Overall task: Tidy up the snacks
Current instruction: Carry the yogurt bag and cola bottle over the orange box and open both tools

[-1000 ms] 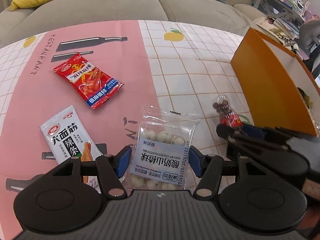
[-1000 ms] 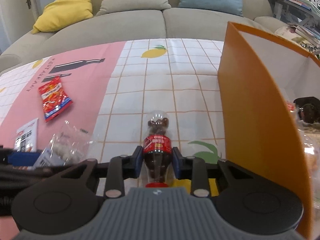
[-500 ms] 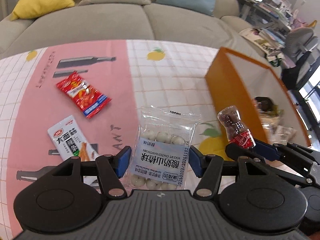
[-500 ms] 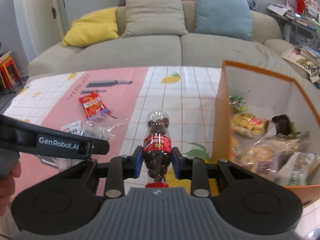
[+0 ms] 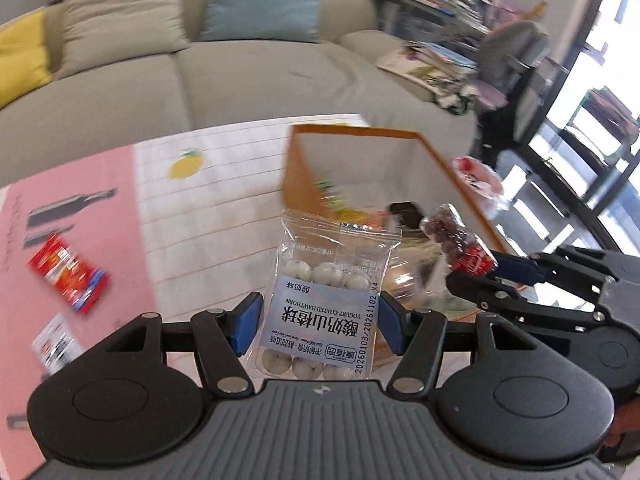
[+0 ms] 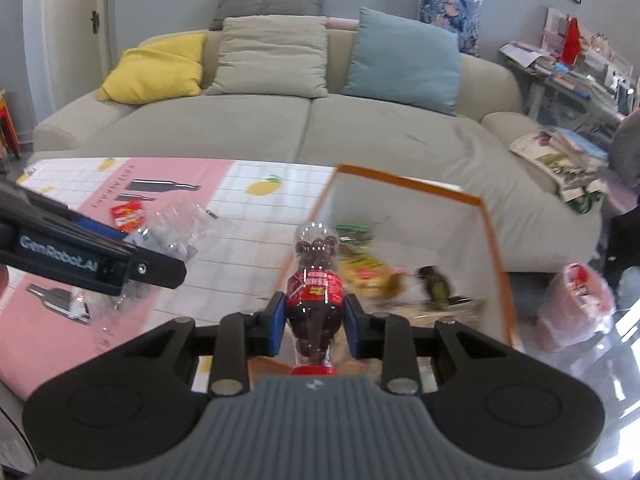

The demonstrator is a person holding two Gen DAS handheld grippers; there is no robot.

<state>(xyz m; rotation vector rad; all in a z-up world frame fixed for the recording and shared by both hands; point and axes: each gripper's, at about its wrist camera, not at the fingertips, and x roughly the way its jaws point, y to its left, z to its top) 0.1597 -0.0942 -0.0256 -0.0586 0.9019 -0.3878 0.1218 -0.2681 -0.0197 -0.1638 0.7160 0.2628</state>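
1. Both hand-held grippers have been lifted up from the table since the earlier pictures; the orange box (image 6: pixel 492 240), which was seen from the side before, is now looked into from above.
2. A clear bag of white yogurt balls (image 5: pixel 328 300) is pinched between the blue pads of the left hand-held gripper (image 5: pixel 320 322); the bag is held up in the air, above the table and just beside the near left corner of the box.
3. A small bottle of brown candy balls (image 6: pixel 315 292) with a red label is squeezed between the blue pads of the right hand-held gripper (image 6: pixel 315 326); its red cap is turned toward the camera; it is held in the air over the near edge of the box.
4. From the left wrist view the right hand-held gripper (image 5: pixel 480 268) is seen on the right side, with the bottle (image 5: pixel 456 240) sticking out over the box (image 5: pixel 304 176).
5. Many snack packs are already seen inside the box; they are too blurred to be told apart.
6. A red snack pack (image 5: pixel 66 276) is left lying on the pink part of the table (image 5: pixel 120 208); a white snack pack (image 5: pixel 54 342) is lying nearer, close to the left edge of the picture.
7. A grey sofa (image 6: pixel 304 128) with yellow, beige and blue pillows is seen behind the table.
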